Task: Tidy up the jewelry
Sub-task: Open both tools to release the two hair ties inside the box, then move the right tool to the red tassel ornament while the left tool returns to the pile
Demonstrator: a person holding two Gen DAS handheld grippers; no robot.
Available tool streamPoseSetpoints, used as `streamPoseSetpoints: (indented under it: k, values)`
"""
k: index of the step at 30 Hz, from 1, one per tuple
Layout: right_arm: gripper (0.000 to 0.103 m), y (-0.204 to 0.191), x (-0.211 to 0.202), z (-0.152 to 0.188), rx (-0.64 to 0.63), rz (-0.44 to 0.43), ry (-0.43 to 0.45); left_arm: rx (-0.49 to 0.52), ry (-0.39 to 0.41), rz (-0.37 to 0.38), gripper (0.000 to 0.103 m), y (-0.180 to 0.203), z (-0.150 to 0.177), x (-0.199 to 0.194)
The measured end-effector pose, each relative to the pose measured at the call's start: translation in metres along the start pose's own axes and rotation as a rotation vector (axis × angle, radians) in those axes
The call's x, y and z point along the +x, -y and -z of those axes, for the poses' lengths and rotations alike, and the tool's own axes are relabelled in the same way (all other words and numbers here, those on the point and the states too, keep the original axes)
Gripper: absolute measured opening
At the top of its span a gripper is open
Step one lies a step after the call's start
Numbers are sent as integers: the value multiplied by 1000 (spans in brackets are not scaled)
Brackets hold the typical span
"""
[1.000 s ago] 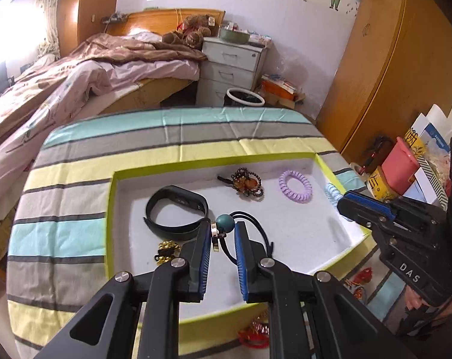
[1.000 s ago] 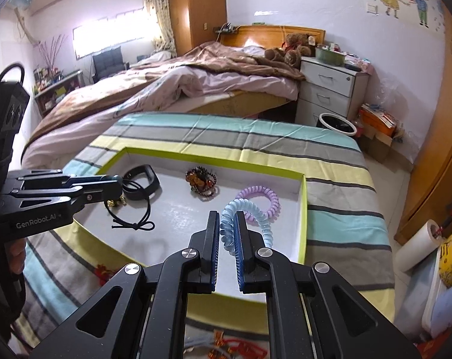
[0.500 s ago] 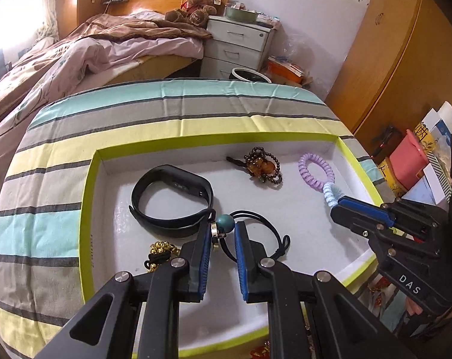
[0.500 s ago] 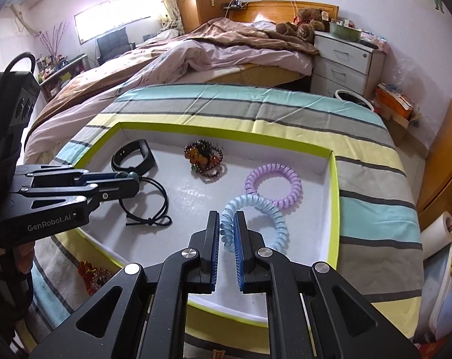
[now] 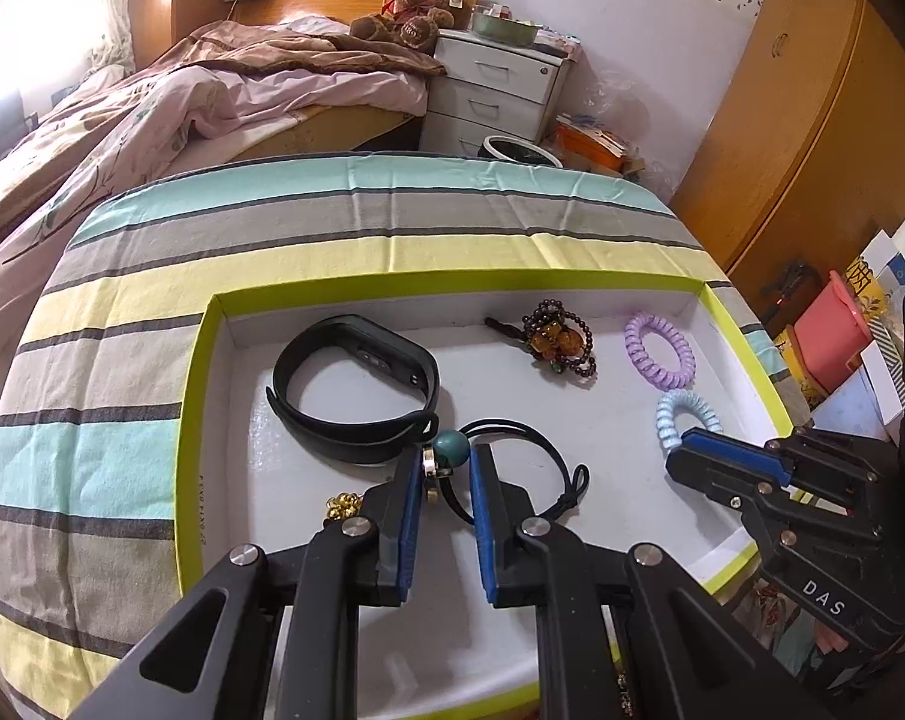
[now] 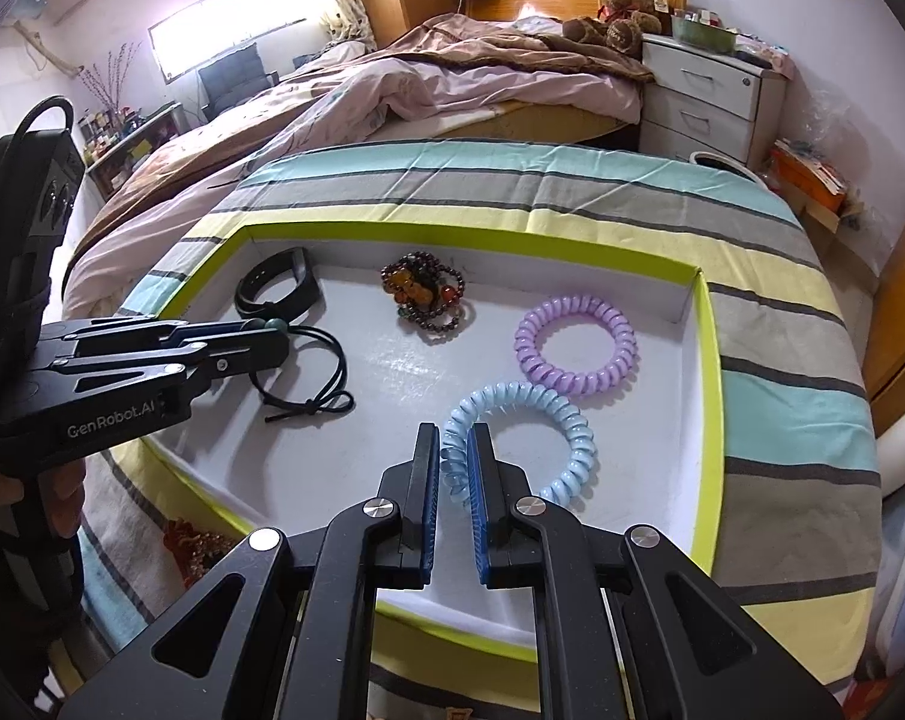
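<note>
Gripping a black cord bracelet with a teal bead [image 5: 452,447], the left gripper [image 5: 446,468] has its jaws clenched on the bead and a small metal ring beside it, while the cord loop trails onto the floor of the shallow white tray with a lime-green rim [image 5: 189,420]. The right gripper [image 6: 453,459] has its jaws clamped on the near edge of a pale blue spiral hair tie [image 6: 548,420], whose far side rests on the tray floor. In the right wrist view, a lilac spiral hair tie [image 6: 575,339] lies just beside the blue one at about one o'clock from it, seemingly touching it. A cluster of dark red and amber bead bracelets [image 6: 425,294] sits at twelve o'clock in the tray, and a black rubber fitness band [image 6: 278,288] lies at ten o'clock, by the far left corner. In the left wrist view, a small gold trinket [image 5: 341,505] shows at nine o'clock from the left jaws. The tray stands on a counter covered with a striped cloth [image 5: 356,222].
</note>
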State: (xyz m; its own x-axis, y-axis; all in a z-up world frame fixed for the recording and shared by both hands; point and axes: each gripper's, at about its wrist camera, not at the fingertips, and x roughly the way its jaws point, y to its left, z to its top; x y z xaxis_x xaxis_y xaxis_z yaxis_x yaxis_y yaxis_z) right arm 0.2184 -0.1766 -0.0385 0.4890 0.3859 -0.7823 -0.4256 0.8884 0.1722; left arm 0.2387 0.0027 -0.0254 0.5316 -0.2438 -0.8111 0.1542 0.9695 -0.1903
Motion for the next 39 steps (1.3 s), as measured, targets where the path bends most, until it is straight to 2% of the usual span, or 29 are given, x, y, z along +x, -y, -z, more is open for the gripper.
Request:
streamPoseSetpoints:
  k: [15, 22, 25, 27, 29, 31, 32, 39]
  values:
    - [10, 0, -1, -1, 9, 51, 12, 3, 9, -2, 20, 2, 1, -7]
    - [15, -2, -3, 0, 11, 56, 17, -3, 19, -6, 35, 2, 2, -12]
    - [16, -3, -6, 0, 14, 58, 27, -1, 27, -5, 36, 2, 4, -17]
    - [17, -4, -9, 0, 17, 55, 33, -4, 34, -3, 36, 3, 5, -21]
    - [26, -5, -12, 1, 19, 53, 43, -4, 42, 0, 38, 3, 6, -26]
    - [35, -7, -17, 2, 23, 47, 54, -2, 52, -1, 49, 4, 8, -33]
    - [37, -8, -20, 3, 25, 45, 61, -4, 56, -4, 51, 4, 9, -35]
    - [38, -9, -46, 12, 47, 32, 115, -15, 109, 5, 51, 3, 25, -67]
